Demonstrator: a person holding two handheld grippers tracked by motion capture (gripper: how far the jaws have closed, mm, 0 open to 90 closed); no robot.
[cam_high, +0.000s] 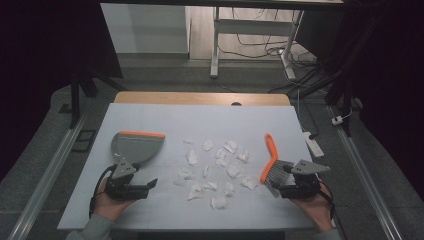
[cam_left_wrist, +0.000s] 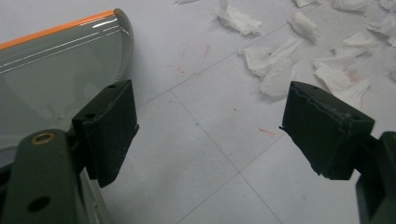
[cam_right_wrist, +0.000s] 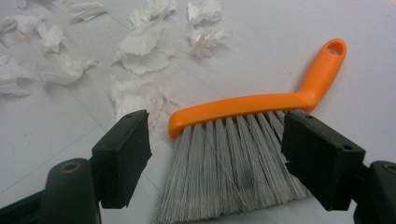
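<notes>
one white table (cam_high: 150, 120) carries a grey dustpan (cam_high: 134, 146) at left, an orange brush (cam_high: 272, 162) at right, paper scraps (cam_high: 220, 165) between. both tools spread: left tool (cam_high: 147, 186) beside the dustpan, right tool (cam_high: 278, 190) over the brush's bristles.

Dustpan (cam_left_wrist: 51, 74): glossy grey plastic, orange lip. Brush (cam_right_wrist: 261, 105): smooth orange plastic handle, fine grey bristles (cam_right_wrist: 233, 163). Scraps (cam_right_wrist: 140, 46): crumpled white tissue paper, soft, matt. Table surface (cam_high: 165, 117): matt white, faint grid lines. Gripper pads (cam_left_wrist: 112, 126): matt black, scuffed.
</notes>
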